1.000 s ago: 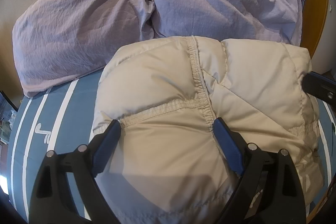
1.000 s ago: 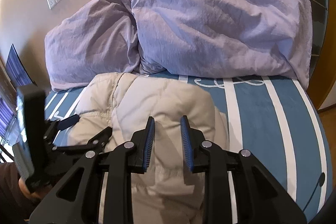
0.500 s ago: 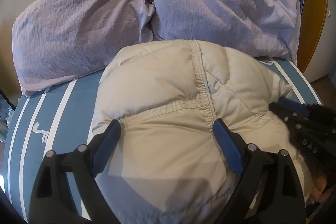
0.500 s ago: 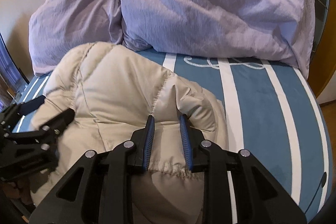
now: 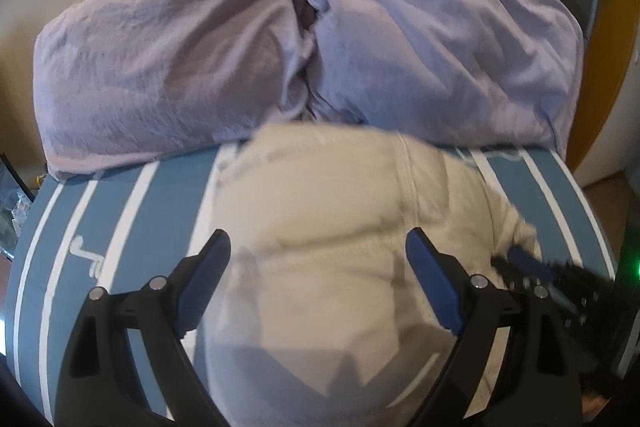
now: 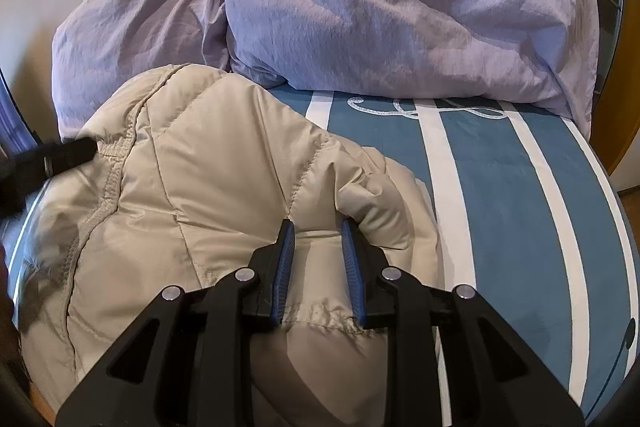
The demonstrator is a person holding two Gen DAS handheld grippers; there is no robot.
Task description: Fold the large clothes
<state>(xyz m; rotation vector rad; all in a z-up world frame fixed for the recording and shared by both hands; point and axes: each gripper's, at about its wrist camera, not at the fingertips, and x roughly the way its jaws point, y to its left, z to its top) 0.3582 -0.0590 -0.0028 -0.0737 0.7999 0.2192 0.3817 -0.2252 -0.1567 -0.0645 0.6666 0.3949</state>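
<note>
In the left wrist view we see the beige padded jacket (image 5: 320, 227) smeared by motion blur, its lower part cut off at the bottom edge. At lower right, the right tongs (image 5: 524, 263) blur too; their grip is unreadable there.

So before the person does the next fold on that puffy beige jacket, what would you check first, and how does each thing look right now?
1. Right gripper has hold of the beige jacket: cannot tell; its narrow jaws straddle a puffy fold, but a real pinch is unclear.
2. Left gripper free of fabric: ok; jaws wide open above the jacket.
3. Blue striped bedcover bare beside the jacket for laying the fold: ok.
4. Lilac pillows out of the way: not ok; the jacket's far edge reaches them.
5. Left wrist view sharp enough to judge seams: not ok; it is blurred.
</note>
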